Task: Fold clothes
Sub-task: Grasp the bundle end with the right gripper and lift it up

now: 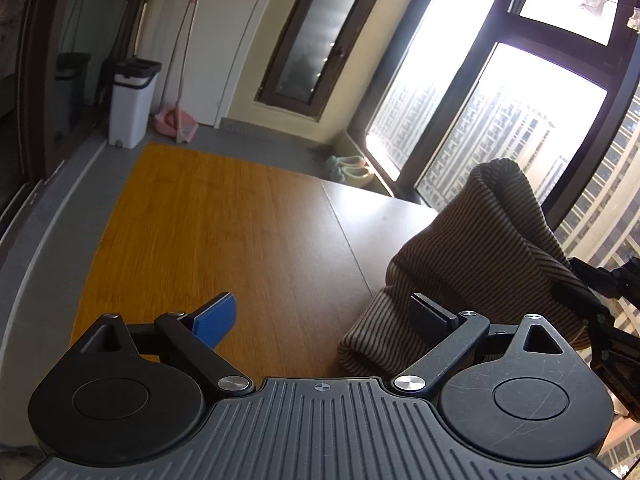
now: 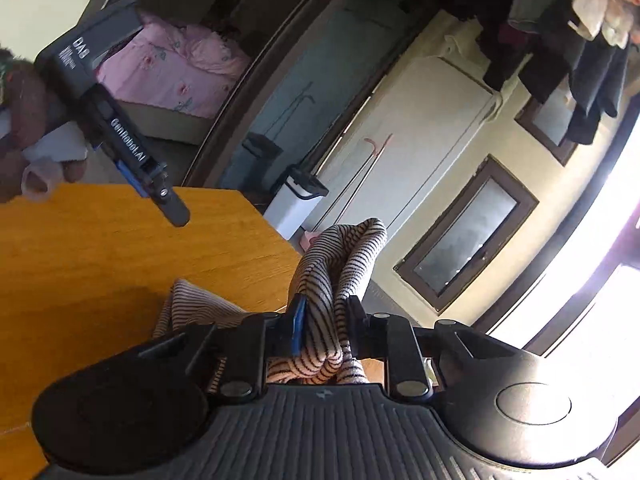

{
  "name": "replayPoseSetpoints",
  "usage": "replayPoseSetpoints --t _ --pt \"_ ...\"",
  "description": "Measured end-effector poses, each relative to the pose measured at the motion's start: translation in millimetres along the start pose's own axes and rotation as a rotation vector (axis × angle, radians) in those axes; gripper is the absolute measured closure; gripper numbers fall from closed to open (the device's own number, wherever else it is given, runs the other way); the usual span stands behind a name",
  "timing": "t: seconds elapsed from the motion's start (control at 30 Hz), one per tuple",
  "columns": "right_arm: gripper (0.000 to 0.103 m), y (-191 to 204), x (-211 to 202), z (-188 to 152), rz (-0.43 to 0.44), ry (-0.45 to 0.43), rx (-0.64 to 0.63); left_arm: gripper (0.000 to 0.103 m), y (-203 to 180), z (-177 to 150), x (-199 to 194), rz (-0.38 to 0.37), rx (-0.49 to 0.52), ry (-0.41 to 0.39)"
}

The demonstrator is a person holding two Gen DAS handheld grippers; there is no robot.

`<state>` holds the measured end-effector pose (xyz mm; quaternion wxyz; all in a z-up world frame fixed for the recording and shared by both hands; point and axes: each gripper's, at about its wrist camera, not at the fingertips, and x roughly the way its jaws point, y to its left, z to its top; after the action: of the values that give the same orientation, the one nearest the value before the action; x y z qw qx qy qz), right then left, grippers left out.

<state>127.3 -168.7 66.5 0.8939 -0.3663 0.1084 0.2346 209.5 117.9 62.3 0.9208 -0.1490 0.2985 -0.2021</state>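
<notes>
Wooden table [image 1: 224,216], left gripper [image 1: 320,316] empty; right gripper [image 2: 324,320] pinching striped garment [image 2: 340,264]

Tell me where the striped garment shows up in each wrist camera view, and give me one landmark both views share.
Left wrist view: the striped garment is bunched at the lower right, over the table's right edge, beside the open left gripper.
Right wrist view: it is at bottom centre, pinched in the right gripper.
Shared landmark: the white bin beyond the table.

Orange-brown wooden tabletop [image 1: 208,216]. White plastic bin with black lid [image 1: 131,100] on grey floor beyond it, pink dustpan and broom [image 1: 178,120] beside. Pink floral bedding [image 2: 176,68] behind doorway.
</notes>
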Motion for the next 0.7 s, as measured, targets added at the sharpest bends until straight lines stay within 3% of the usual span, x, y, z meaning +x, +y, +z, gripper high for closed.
replayPoseSetpoints --t 0.1,0.17,0.23,0.4,0.53,0.6,0.63,0.67,0.7 --pt "0.085 66.5 -17.6 -7.5 0.108 0.052 -0.148 0.007 -8.0 5.5 -5.6 -0.034 0.001 -0.025" --pt "0.085 110.9 -21.6 -17.0 0.125 0.047 -0.226 0.007 -13.4 9.1 -9.3 -0.057 0.001 -0.042" --pt "0.084 129.6 -17.8 -19.2 0.126 0.033 -0.222 0.007 -19.6 12.4 -12.2 -0.084 0.003 -0.056" --pt "0.085 131.8 -10.7 -11.2 0.16 0.041 -0.149 0.01 -42.8 3.8 23.3 -0.223 0.02 0.014" --pt "0.084 112.3 -16.7 -9.1 0.182 0.029 -0.077 0.015 -20.8 -14.8 74.2 -0.138 -0.047 0.136" --pt "0.083 89.4 -27.6 -7.4 0.202 0.014 0.016 0.02 -9.7 -25.6 83.8 -0.118 -0.05 0.156" --pt "0.073 77.8 -33.1 -6.5 0.212 0.006 0.062 0.02 -7.7 -29.3 82.9 -0.123 -0.038 0.148" --pt "0.055 64.3 -38.5 -6.3 0.2 -0.008 0.125 0.019 -7.4 -31.2 81.3 -0.127 -0.029 0.141" --pt "0.044 50.6 -43.9 -6.2 0.186 -0.023 0.189 0.019 -7.0 -32.9 80.1 -0.13 -0.02 0.135"
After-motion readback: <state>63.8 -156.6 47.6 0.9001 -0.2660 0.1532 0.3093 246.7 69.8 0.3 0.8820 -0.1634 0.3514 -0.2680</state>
